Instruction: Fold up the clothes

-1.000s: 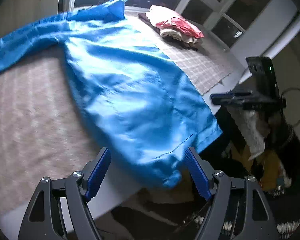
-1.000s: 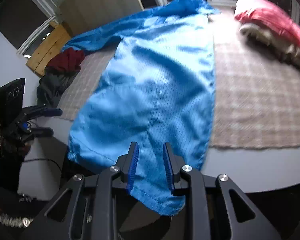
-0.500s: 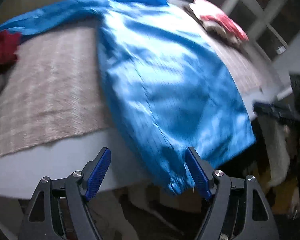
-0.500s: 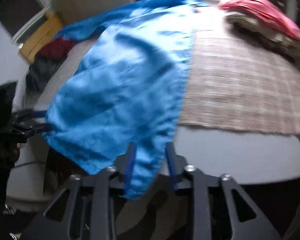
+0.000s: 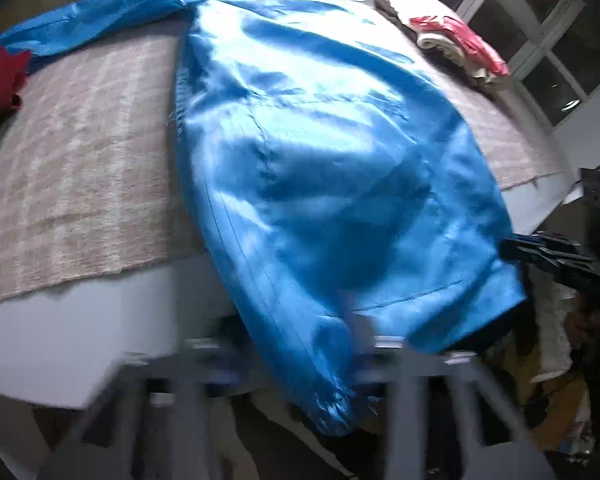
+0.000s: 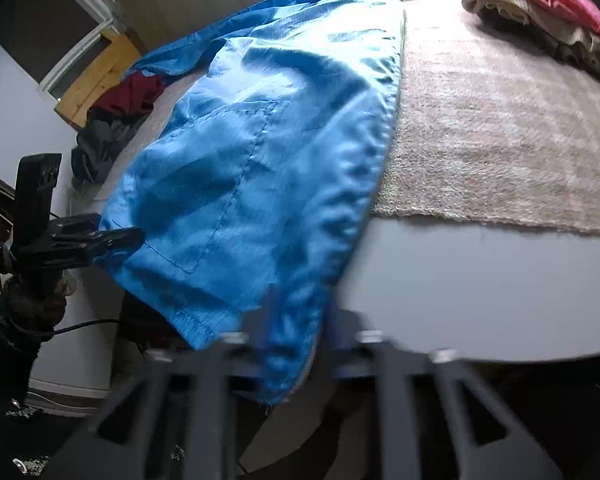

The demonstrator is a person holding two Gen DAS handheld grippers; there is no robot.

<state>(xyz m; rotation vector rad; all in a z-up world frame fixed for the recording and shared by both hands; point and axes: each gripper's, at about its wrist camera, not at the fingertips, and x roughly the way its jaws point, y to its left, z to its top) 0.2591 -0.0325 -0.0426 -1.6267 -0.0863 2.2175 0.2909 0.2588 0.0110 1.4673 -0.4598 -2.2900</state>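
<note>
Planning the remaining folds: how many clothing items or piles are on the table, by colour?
Blue: 1, the blue garment spread over the near table edge.
Dark red: 1, the dark red garment bunched at the far left.
Dark grey: 1, the dark grey garment beside it.
Pink and cream: 1, the folded stack at the far right; pieces inside cannot be counted.
Total: 4

Both tools are low and motion-blurred: the left tool [image 5: 296,360] and the right tool [image 6: 296,336] each grip fabric.
</note>
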